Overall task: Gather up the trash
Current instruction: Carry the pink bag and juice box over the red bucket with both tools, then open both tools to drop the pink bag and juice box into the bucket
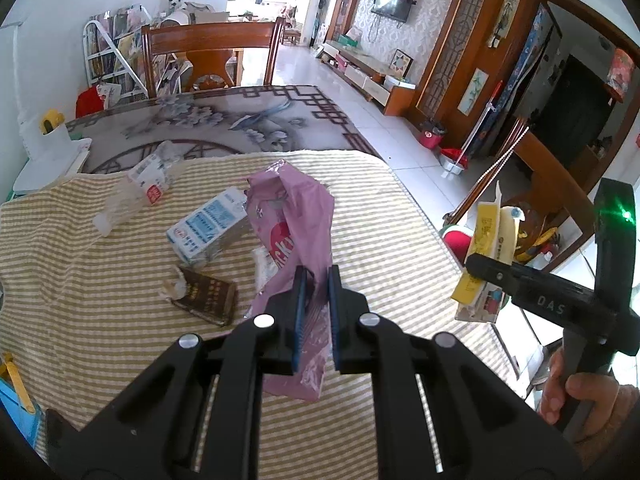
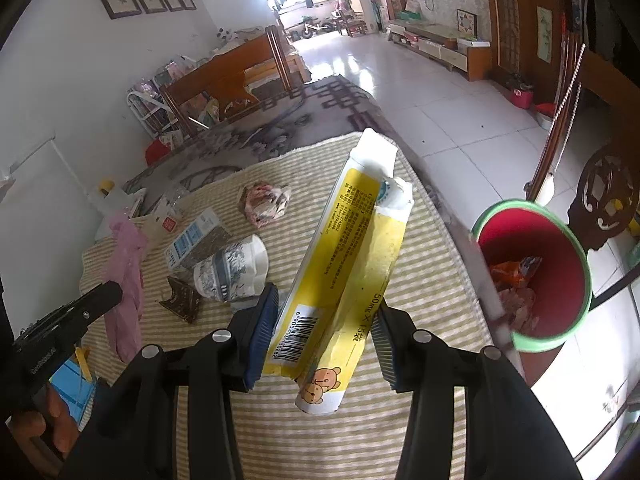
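Observation:
My left gripper (image 1: pixel 317 280) is shut on a pink plastic wrapper (image 1: pixel 296 216), which hangs above the striped cloth (image 1: pixel 120 340). My right gripper (image 2: pixel 326 312) is shut on a long yellow carton (image 2: pixel 352 256), held over the table's right side; the same yellow carton (image 1: pixel 486 240) shows in the left wrist view. A red bin with a green rim (image 2: pixel 532 272) stands just off the table's right edge, with wrappers inside. On the cloth lie a blue-white milk carton (image 1: pixel 206 228), a brown packet (image 1: pixel 208 296), a clear crushed bottle (image 1: pixel 136 192), a crumpled paper cup (image 2: pixel 232 268) and a crumpled wrapper ball (image 2: pixel 264 200).
A wooden chair (image 1: pixel 212 56) stands at the table's far end. The patterned tablecloth (image 1: pixel 224 120) lies beyond the striped cloth. A white object with a yellow cap (image 1: pixel 52 136) sits far left. Tiled floor (image 2: pixel 440 112) opens to the right. A person's hand (image 1: pixel 576 392) holds the right gripper.

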Tool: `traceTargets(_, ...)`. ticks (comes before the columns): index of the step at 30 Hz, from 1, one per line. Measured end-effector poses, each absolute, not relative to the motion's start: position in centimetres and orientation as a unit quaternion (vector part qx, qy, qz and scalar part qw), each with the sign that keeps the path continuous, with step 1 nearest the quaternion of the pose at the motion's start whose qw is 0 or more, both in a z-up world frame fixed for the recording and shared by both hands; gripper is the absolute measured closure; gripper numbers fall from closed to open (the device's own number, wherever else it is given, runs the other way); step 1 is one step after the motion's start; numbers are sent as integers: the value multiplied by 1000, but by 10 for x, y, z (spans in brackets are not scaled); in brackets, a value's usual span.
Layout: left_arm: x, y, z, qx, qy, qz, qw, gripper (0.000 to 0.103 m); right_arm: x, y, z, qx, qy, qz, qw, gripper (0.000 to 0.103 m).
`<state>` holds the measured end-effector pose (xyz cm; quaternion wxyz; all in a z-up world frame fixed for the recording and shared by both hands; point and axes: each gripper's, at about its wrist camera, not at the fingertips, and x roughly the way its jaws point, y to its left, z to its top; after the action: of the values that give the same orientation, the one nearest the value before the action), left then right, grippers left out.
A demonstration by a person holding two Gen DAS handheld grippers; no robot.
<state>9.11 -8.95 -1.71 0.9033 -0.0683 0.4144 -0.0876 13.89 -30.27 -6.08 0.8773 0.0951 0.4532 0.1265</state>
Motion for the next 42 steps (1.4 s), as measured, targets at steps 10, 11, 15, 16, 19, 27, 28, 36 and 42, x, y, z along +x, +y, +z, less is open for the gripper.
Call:
traceTargets(10,109,-145,-10,-71,404,-99,907,93,147,-359,-52,91,443,118,884,59)
traceTargets(11,111,-152,-10,-70,405,-102,906,93,146,-366,-53,93,444,115,884,59)
traceTargets(15,117,-180,-13,-64,411,-121,901,93,140,-397,-56,106,446,95,884,59)
traceTargets(16,119,-187,-14,-61,412,-128,900,93,139,-404,-56,110,445,90,884,59)
traceTargets(19,122,-209,-13,-47,413,-145,898,93,135,-427,-55,124,442,71,886,59)
traceTargets(27,133,-270,-28,-15,435,-200,878,93,120,-488,-65,161,444,18,881,58)
traceTargets(28,133,-278,-30,-8,436,-206,876,93,118,-493,-66,164,445,13,880,58)
traceTargets(36,152,-342,-51,3,463,-266,845,93,116,-542,-81,172,460,-20,871,58)
traceTargets(42,177,-383,-62,-2,476,-292,830,93,127,-565,-85,172,459,-23,871,58)
